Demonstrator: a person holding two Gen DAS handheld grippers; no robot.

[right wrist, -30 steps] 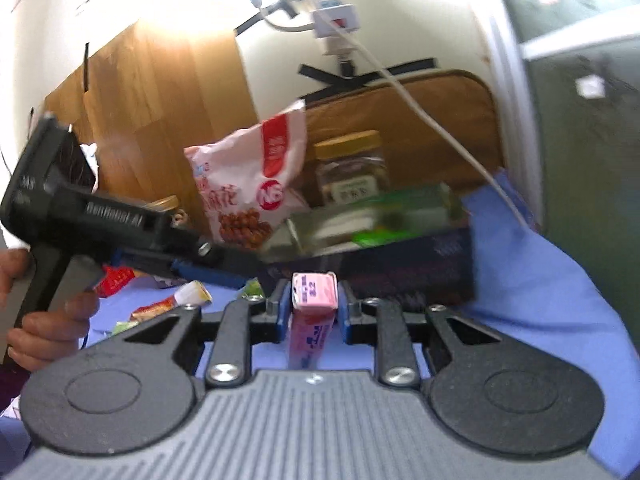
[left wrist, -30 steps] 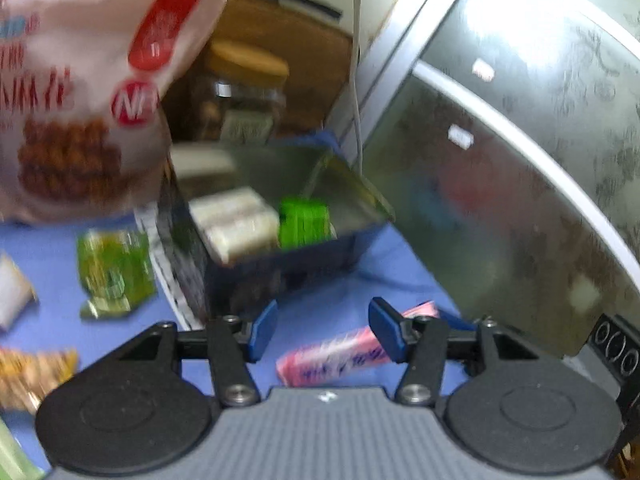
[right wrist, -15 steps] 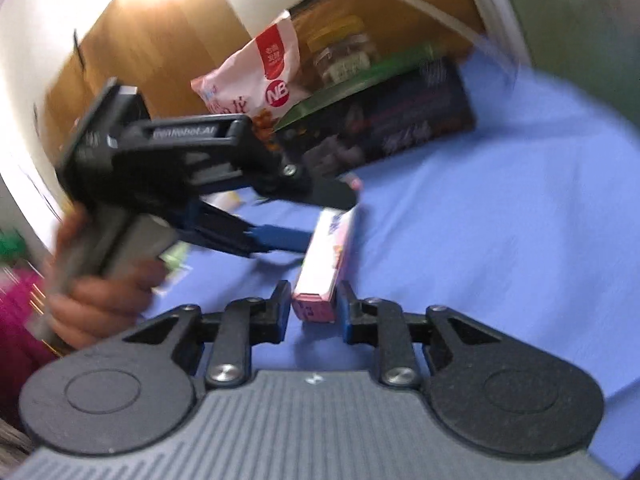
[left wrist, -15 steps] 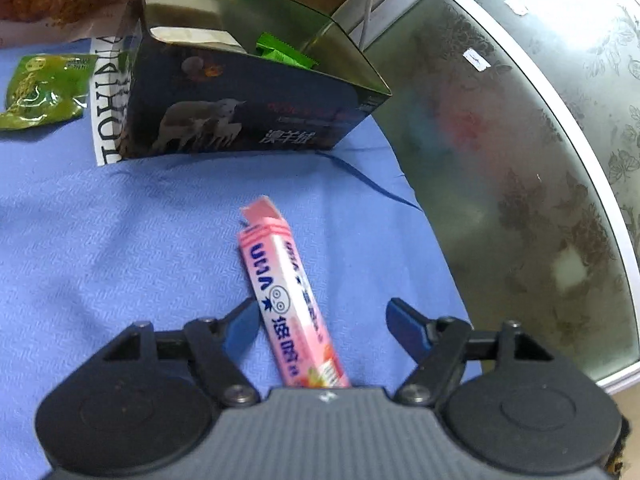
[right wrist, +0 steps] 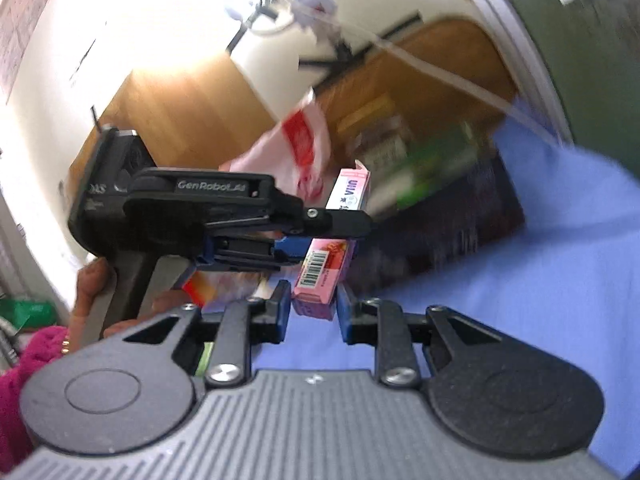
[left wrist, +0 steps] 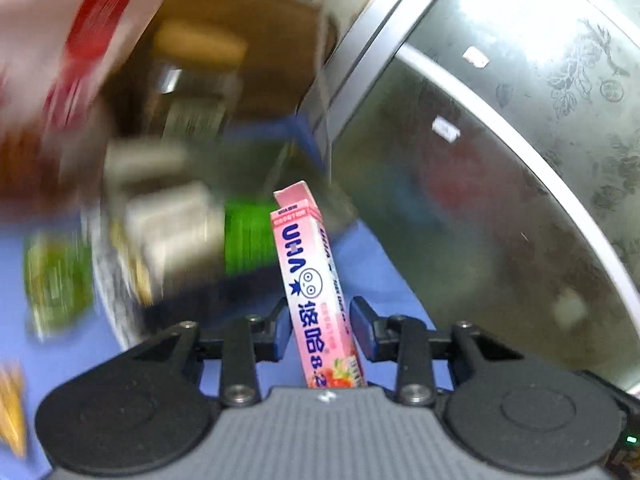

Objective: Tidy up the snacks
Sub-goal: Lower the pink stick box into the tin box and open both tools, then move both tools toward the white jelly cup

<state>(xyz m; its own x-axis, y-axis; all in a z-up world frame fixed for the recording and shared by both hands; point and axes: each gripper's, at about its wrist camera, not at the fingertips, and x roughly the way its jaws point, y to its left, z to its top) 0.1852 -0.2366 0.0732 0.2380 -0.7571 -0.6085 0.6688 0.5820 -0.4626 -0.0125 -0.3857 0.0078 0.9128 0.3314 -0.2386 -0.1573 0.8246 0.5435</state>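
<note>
Cloth [left wrist: 376,268], blue and finely woven, is covering the table, and a curved pane of dark frosted glass [left wrist: 500,184] with a pale metal rim is bordering it on the right. At the far side a dark rectangular cardboard box [right wrist: 452,216] is standing open, with blurred green and pale packets showing inside it. Behind it a glossy pink-and-red snack bag [right wrist: 304,148] is leaning near a clear jar with a tan lid [left wrist: 200,44]; both are smeared by motion.

The task's thing, a long slim pink candy box [left wrist: 316,292] of printed card with square ends, is being held off the cloth, in front of the open box. The left claw [left wrist: 320,328] is gripping it around the middle, its blue pads pressed on the long sides; its jaws have just been closing onto it. The right claw [right wrist: 310,312] is sitting narrow at the barcoded near end [right wrist: 320,276], and whether its pads are pressing there I cannot tell.

A hand [right wrist: 94,292] with a pink knitted sleeve is holding the left claw's handle, reaching in from the left and angled slightly downward.
</note>
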